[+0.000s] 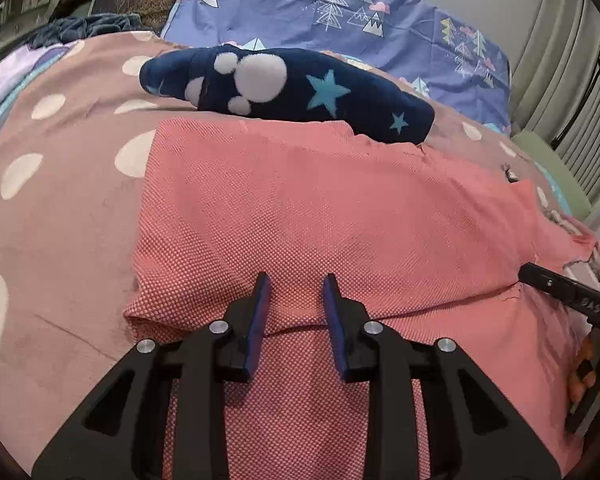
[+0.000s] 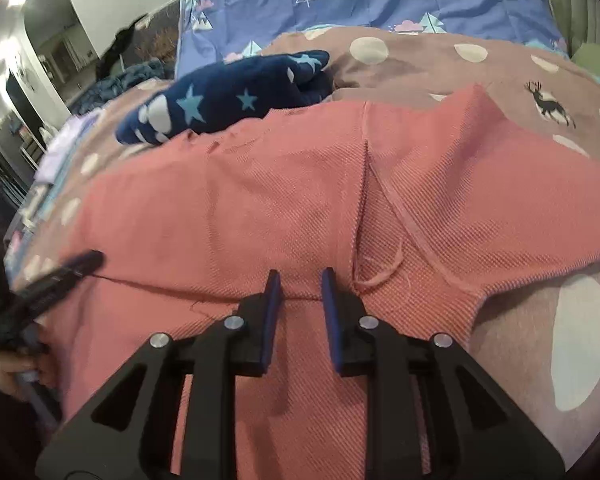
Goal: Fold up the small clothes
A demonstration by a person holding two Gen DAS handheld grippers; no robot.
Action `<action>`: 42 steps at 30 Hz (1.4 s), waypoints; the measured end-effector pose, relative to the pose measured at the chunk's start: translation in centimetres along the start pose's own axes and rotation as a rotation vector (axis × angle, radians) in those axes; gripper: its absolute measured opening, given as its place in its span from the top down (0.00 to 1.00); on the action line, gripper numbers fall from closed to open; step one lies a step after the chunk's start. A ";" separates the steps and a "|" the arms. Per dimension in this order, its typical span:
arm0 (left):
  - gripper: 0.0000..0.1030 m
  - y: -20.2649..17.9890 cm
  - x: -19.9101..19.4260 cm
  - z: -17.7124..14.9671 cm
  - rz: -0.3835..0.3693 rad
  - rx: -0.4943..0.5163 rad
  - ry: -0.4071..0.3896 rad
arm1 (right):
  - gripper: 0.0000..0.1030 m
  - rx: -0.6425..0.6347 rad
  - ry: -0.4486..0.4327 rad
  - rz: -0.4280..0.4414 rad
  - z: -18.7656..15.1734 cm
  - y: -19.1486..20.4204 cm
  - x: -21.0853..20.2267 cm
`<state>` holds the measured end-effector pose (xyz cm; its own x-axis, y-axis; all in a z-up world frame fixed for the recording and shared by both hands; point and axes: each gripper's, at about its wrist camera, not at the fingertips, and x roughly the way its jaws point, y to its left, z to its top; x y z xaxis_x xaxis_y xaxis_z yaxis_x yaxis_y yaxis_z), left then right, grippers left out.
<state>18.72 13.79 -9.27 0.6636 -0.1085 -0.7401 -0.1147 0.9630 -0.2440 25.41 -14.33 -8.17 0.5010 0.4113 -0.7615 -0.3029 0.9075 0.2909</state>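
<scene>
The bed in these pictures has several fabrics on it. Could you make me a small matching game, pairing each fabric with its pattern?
Things:
1. pink garment
2. navy cloth
3. brown blanket
4. blue sheet

Patterns:
A. large pale dots
B. stars and a white paw print
C. fine woven texture, no picture
D. trees, mountains and clouds

Pairs: 1-C, 2-B, 3-A, 4-D

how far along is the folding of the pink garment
Done: the pink garment lies spread on the dotted blanket, its near edge turned over. In hand: left gripper and right gripper sit at that fold, jaws apart. Left: further folds; the navy star garment lies untouched.
</scene>
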 end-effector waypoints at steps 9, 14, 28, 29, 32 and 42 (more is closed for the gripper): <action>0.32 -4.2 0.6 -0.6 0.091 0.202 0.019 | 0.57 0.428 -0.228 -0.223 1.7 -15.2 -11.6; 0.32 -3.9 0.4 -0.6 0.089 0.199 0.016 | 0.63 0.841 -0.248 -0.333 -1.0 -25.3 -14.5; 0.31 -4.0 0.4 -0.6 0.087 0.198 0.012 | 0.96 1.067 -0.382 -0.281 2.0 -28.0 -10.7; 0.31 -4.0 0.4 -0.6 0.086 0.197 0.013 | 0.96 1.019 -0.397 -0.227 2.5 -26.8 -10.7; 0.31 -4.0 0.3 -0.7 0.085 0.196 0.010 | 0.97 0.770 -0.390 0.014 5.0 -20.0 -10.1; 0.31 -3.5 0.2 -0.6 0.057 0.173 0.004 | 0.74 0.096 -0.017 0.262 1.2 1.9 -0.8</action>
<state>18.82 10.23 -8.97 0.6564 -0.0534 -0.7525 -0.0227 0.9956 -0.0905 25.46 -12.83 -6.32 0.4293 0.6335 -0.6437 -0.3461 0.7737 0.5307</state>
